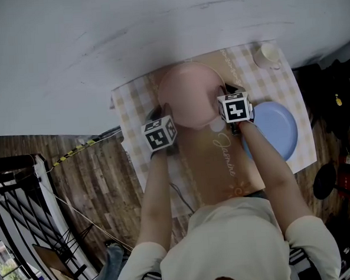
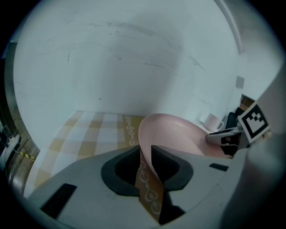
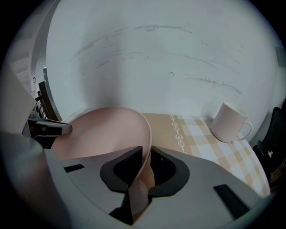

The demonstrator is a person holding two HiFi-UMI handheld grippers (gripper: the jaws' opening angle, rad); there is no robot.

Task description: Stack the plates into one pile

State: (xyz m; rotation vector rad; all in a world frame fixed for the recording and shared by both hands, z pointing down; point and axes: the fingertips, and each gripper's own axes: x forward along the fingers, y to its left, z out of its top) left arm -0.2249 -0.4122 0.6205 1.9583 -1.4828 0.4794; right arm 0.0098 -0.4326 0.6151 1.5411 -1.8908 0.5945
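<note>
A pink plate lies at the far middle of the checked tablecloth. My left gripper is at its near left rim and my right gripper at its right rim. In the left gripper view the pink plate has its rim pinched between the pads of the left gripper. The right gripper view shows the plate held at the rim the same way by the right gripper. A blue plate lies to the right on the cloth, just past the right hand.
A white cup stands at the cloth's far right corner, also in the right gripper view as a cup. A brown runner crosses the cloth's middle. A pale wall rises behind the table. Wooden floor and a black metal rack lie left.
</note>
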